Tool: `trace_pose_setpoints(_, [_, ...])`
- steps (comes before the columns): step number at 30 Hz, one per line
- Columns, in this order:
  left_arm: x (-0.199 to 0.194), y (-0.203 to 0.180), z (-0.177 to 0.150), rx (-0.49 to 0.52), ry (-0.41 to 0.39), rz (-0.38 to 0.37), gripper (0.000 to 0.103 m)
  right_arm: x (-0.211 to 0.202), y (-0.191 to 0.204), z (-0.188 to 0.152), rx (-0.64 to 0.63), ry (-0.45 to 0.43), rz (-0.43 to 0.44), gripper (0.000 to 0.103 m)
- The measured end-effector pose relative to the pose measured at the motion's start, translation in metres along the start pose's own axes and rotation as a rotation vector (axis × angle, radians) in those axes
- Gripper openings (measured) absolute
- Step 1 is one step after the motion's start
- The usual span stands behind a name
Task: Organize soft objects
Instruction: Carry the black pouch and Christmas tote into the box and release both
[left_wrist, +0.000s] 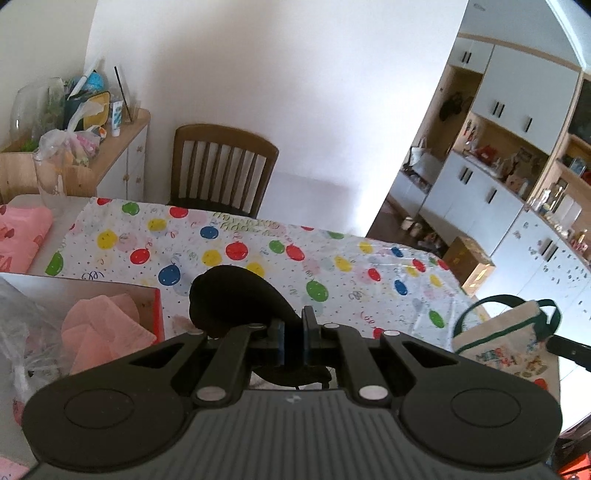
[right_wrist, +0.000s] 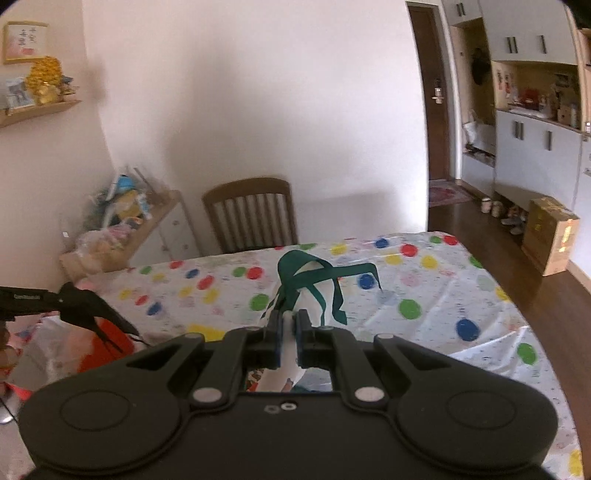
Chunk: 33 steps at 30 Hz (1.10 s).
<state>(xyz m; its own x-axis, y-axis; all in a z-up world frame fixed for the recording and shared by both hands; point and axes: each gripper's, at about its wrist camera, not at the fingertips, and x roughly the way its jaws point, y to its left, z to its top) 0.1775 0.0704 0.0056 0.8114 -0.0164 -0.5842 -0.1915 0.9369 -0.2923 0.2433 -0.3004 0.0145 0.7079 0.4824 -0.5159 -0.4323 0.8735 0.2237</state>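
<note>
Aloft, left gripper (left_wrist: 293, 334) pinching black cloth (left_wrist: 232, 299), tilted down

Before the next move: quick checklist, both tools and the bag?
1. Left tool shut on the black cloth: ok.
2. Right tool shut on the bag, white edge between its pads: ok.
3. Green handles hang loose above the right tool, snagged on nothing: ok.
4. Bag mouth open enough to take the cloth: cannot tell, neither view shows inside.
5. Tablecloth ahead of both tools bare: ok.
6. Red box with pink cloth sits left of the left tool, apart from it: ok.
</note>
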Motion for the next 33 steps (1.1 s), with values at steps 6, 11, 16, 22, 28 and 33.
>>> trace_pose_setpoints(6, [-0.031, 0.011, 0.003, -0.012, -0.028, -0.024, 0.008, -0.003, 0.032, 0.008, -0.013, -0.013, 0.091, 0.007])
trace_pose_setpoints(11, [-0.057, 0.025, 0.008, -0.023, -0.058, -0.029, 0.009, 0.004, 0.068, 0.018, -0.027, -0.021, 0.173, 0.007])
trace_pose_setpoints(16, [-0.081, 0.042, 0.014, -0.034, -0.089, -0.014, 0.009, 0.014, 0.111, 0.025, -0.072, -0.024, 0.253, 0.007])
trace_pose_setpoints(22, [-0.106, 0.066, 0.019, -0.040, -0.123, 0.033, 0.009, 0.031, 0.163, 0.034, -0.118, -0.023, 0.348, 0.007])
trace_pose_setpoints(28, [-0.124, 0.095, 0.018, -0.042, -0.140, 0.082, 0.009, 0.048, 0.206, 0.036, -0.143, -0.011, 0.418, 0.007])
trace_pose_setpoints(33, [-0.132, 0.120, 0.015, -0.061, -0.140, 0.124, 0.009, 0.068, 0.234, 0.034, -0.140, 0.021, 0.452, 0.007])
